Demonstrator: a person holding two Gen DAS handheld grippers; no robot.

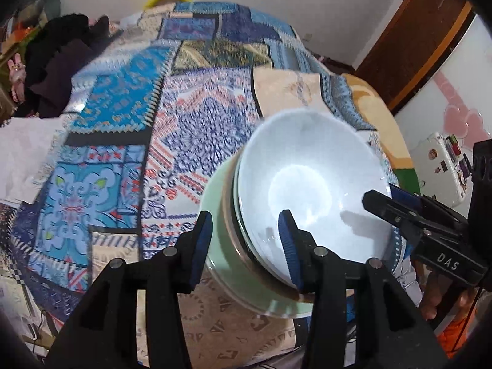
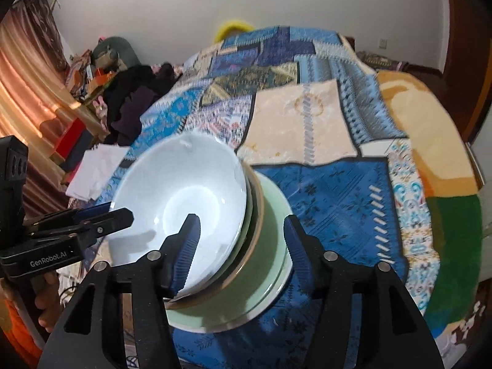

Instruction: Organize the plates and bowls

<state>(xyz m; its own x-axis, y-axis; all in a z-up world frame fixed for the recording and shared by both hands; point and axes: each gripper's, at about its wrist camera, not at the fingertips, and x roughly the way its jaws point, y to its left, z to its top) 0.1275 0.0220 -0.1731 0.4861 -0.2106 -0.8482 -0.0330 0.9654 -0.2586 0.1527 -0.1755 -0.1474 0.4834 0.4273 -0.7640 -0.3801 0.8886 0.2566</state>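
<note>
left gripper [image 1: 246, 246]: straddling the stack's left rim, one finger inside the white bowl [image 1: 310, 196], one outside; pads are not visibly pressing, so jaws are standing apart.
stack: white bowl is sitting nested on other bowls, all on the green plate [image 1: 221, 246], and is looking tilted (blur makes it hard to judge).
location: stack is sitting near the front edge of the patterned bedspread [image 1: 129, 117].
right gripper [image 2: 240, 246]: straddling the opposite rim the same way, gap showing at the outer finger, so open too.
progress: stacking is looking done; left is probably letting go or shifting the pile.
</note>
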